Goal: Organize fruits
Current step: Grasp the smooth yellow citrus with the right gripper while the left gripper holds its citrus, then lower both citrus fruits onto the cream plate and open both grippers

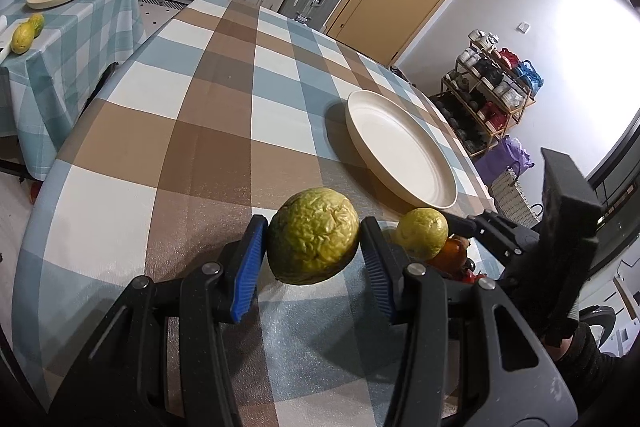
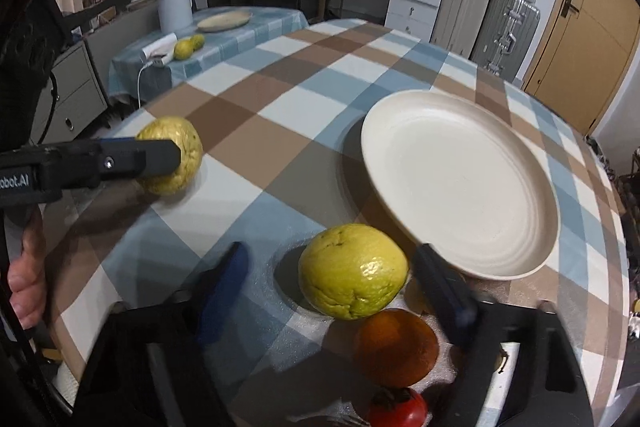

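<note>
My left gripper (image 1: 314, 239) is shut on a wrinkled yellow-green fruit (image 1: 314, 235), its blue pads against both sides; it also shows in the right wrist view (image 2: 176, 155). My right gripper (image 2: 332, 267) is open, its fingers on either side of a second yellow-green fruit (image 2: 354, 271) that rests on the table, seen in the left wrist view too (image 1: 422, 233). An orange fruit (image 2: 396, 347) and a red tomato-like fruit (image 2: 398, 407) lie just behind it. An empty cream plate (image 2: 520, 259) sits to the right (image 1: 440, 203).
The checked tablecloth (image 1: 208, 115) covers the table. A second small table (image 1: 80, 23) at the far left holds a plate and two yellow fruits. Suitcases, drawers and a door stand behind. A shelf rack (image 1: 492, 95) stands at right.
</note>
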Available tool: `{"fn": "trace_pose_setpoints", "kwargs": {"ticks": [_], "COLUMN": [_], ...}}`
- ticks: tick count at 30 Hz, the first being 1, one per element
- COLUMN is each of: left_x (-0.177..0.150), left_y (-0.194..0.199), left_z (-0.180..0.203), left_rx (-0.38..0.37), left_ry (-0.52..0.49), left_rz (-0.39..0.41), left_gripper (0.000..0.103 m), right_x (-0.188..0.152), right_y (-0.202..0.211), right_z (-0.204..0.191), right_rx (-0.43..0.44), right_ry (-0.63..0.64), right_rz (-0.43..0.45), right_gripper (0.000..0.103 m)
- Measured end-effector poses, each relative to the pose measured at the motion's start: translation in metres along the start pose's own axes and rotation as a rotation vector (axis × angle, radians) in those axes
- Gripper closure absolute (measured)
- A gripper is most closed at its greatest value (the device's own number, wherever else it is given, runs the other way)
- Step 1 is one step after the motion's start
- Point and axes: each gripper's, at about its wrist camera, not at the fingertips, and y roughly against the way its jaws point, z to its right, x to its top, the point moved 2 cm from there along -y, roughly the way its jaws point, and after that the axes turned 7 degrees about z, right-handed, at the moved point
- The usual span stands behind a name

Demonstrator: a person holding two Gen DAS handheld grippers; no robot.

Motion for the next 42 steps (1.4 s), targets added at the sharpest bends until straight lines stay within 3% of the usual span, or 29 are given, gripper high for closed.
{"fn": "trace_pose_setpoints", "kwargs": {"ticks": [6,16,27,35,42], "left_x": [0.002,0.010,0.027,0.057,0.093], "left_y": [-0.006,-0.017,-0.047,-0.081,-0.115], "left_z": [0.001,0.013,0.049,0.086,0.109], "left_rx": [0.016,0.039,0.044,0.014,-0.003], "left_ry": [-0.007,-0.033,-0.088,-0.131,-0.171], "left_rz": [-0.004,-0.015,-0.040,-0.041,-0.033], "left_gripper": [0.058,0.058,0.058,0.058,0.058], "right_x": [-0.004,-0.003,0.010,0.026,0.044], "right_y": [-0.008,0.000,0.037,0.056,0.049], "right_z": [0.004,0.020,0.045,0.084,0.132], "right_rx": [-0.062,0.020,0.115,0.110,0.112], "right_ry": [0.023,-0.079,-0.159,-0.187,-0.237], "right_rz": [-0.050,-0.007,0.157,0.222,0.244], "right_gripper": [0.048,0.049,0.049,0.049,0.049]}}
